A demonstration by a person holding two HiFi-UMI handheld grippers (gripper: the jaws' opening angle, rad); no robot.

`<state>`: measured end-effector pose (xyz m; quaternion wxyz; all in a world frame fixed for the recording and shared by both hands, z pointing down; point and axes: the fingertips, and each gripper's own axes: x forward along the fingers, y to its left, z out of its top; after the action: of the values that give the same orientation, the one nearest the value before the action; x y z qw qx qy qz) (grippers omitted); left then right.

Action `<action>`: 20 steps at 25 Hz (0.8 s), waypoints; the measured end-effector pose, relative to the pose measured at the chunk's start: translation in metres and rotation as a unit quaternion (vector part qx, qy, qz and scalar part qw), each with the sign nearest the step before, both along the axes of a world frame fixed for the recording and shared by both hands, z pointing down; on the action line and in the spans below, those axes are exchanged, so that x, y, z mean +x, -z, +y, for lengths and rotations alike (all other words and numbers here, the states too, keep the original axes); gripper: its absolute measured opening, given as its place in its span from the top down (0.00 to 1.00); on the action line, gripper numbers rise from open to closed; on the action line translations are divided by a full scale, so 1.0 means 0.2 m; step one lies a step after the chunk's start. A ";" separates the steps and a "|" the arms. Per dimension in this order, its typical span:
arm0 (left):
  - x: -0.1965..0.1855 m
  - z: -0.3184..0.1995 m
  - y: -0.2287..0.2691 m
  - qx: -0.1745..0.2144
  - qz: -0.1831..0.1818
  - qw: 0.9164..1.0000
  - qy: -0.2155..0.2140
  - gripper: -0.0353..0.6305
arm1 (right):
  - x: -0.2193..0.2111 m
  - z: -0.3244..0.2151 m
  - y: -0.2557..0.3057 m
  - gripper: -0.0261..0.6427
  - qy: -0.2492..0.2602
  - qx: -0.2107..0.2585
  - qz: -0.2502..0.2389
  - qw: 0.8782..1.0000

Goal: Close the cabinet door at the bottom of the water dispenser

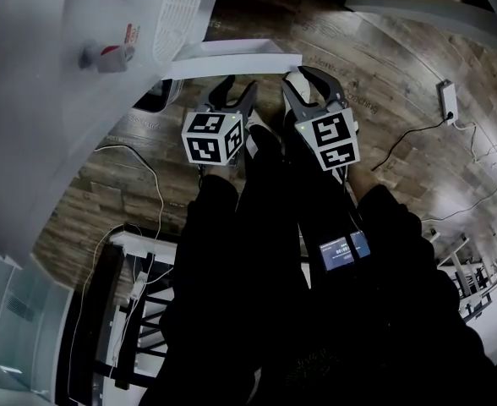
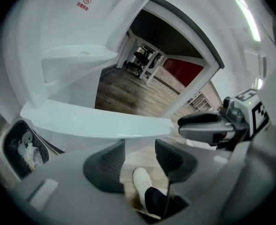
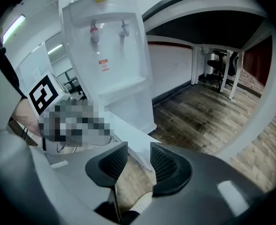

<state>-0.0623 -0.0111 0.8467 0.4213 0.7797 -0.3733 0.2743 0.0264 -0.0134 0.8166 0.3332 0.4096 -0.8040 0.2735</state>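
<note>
The white water dispenser [image 1: 71, 83] stands at the upper left, its red and blue taps facing me in the right gripper view [image 3: 107, 55]. Its bottom cabinet door [image 1: 232, 57] is swung open, and the dark cabinet opening [image 2: 23, 146] shows beside it. My left gripper [image 1: 232, 89] is open just short of the door's top edge [image 2: 95, 121], with nothing between its pads. My right gripper [image 1: 312, 81] is open at the door's free end. The door's corner [image 3: 128, 139] lies between its pads without being pressed. Each gripper shows in the other's view.
A wood floor runs under everything. A power strip [image 1: 447, 100] with cables lies at the right, and a white rack [image 1: 139, 311] stands at the lower left. A white desk [image 3: 213, 13] with chairs [image 3: 220, 62] is beyond. The person's white shoe [image 2: 141, 182] is below the jaws.
</note>
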 end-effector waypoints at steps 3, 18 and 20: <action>0.00 -0.03 -0.01 -0.005 0.001 1.000 0.008 0.68 | 0.00 -0.01 -0.01 0.75 -0.006 -0.005 -0.003 1.000; 0.02 -0.46 -0.02 -0.016 0.079 0.989 0.127 0.69 | -0.08 -0.25 0.14 0.76 -0.017 0.034 -0.052 0.998; 0.00 -0.52 -0.03 -0.019 0.090 0.985 0.146 0.70 | -0.08 -0.27 0.14 0.76 -0.018 0.034 -0.052 0.998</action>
<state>-0.0616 -0.1143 0.8524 0.5031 0.7303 -0.4386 0.1455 0.0109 -0.0665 0.7890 0.2720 0.4200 -0.8217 0.2726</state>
